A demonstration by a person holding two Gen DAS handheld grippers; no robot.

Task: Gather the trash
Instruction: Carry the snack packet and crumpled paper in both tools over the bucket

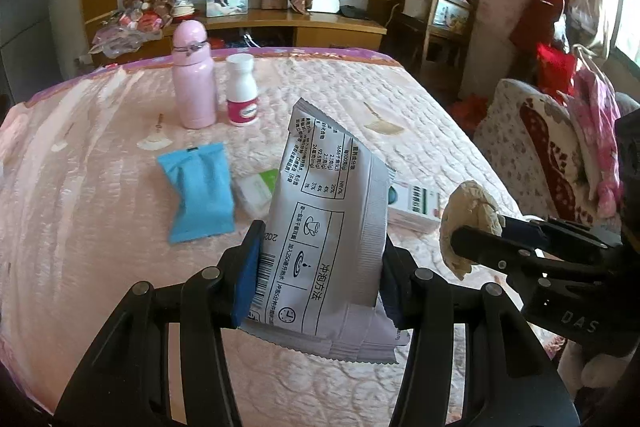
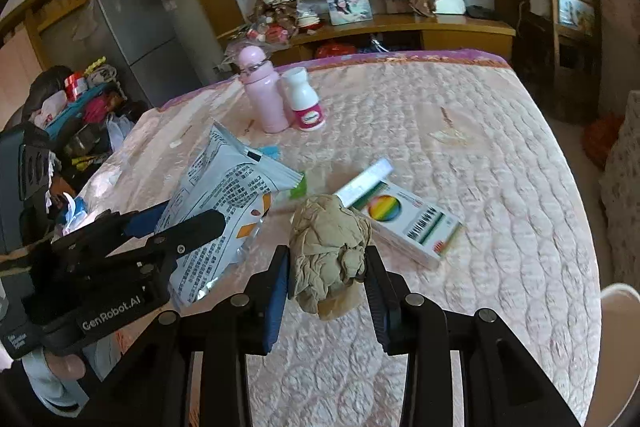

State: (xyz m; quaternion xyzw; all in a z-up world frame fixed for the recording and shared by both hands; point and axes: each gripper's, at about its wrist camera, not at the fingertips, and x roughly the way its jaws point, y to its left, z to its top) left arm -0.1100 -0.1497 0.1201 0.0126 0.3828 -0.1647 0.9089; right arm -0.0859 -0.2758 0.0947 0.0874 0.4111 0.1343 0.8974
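My left gripper (image 1: 318,271) is shut on a white printed food wrapper (image 1: 324,227) and holds it upright above the pink bed (image 1: 100,287). The wrapper also shows in the right wrist view (image 2: 216,211). My right gripper (image 2: 326,271) is shut on a crumpled beige paper ball (image 2: 328,247), held above the bed; the ball shows in the left wrist view (image 1: 470,215) at the right. A blue packet (image 1: 198,187) and a small white-green pack (image 1: 258,191) lie on the bed behind the wrapper.
A pink bottle (image 1: 194,75) and a white pill bottle (image 1: 241,91) stand at the far side. A white medicine box (image 2: 404,219) lies right of centre. A wooden shelf (image 1: 280,23) runs behind the bed, and a chair with clothes (image 1: 560,147) stands at the right.
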